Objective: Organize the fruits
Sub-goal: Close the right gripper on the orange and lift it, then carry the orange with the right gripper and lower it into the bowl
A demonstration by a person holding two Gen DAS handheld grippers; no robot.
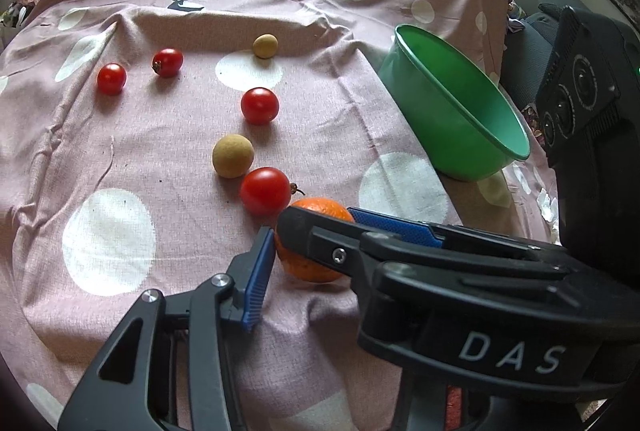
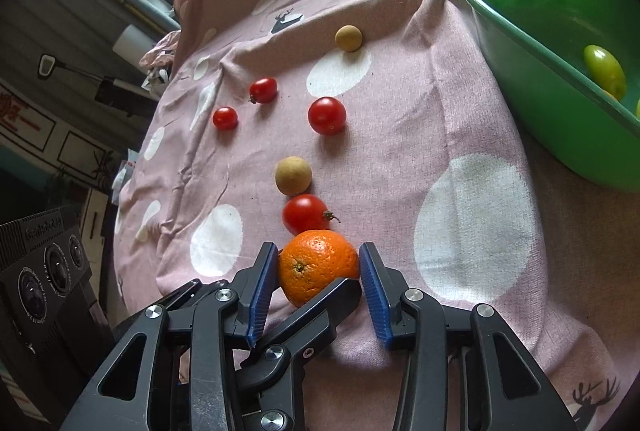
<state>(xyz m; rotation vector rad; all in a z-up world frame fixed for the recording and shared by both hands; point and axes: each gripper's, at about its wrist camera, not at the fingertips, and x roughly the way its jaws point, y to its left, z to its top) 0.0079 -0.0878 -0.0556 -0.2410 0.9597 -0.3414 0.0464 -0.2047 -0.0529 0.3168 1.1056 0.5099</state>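
**Both hand-held grippers close on one orange; most fruit not yet sorted**

Hand-held gripper on the right (image 2: 319, 281), low in the right wrist view, has its blue ribbed pads either side of the round orange citrus fruit (image 2: 316, 265), which rests on the pink polka-dot cloth (image 2: 440, 135); the left pad touches the peel, the right pad sits at its edge. The left hand-held gripper (image 1: 310, 241) reaches in from the side, one black finger crossing the orange's front. Whether its pads press the fruit I cannot tell.

Just beyond lies a red cherry tomato with a stem (image 2: 305, 213), then a tan round longan-like fruit (image 2: 293, 175). Farther up are three more tomatoes and a second tan fruit (image 2: 349, 38).

At the upper right, the green plastic bowl (image 2: 540, 43) holds a yellow-green fruit (image 2: 604, 71). By my judgement, sorting has barely begun: seven fruits remain outside the bowl.
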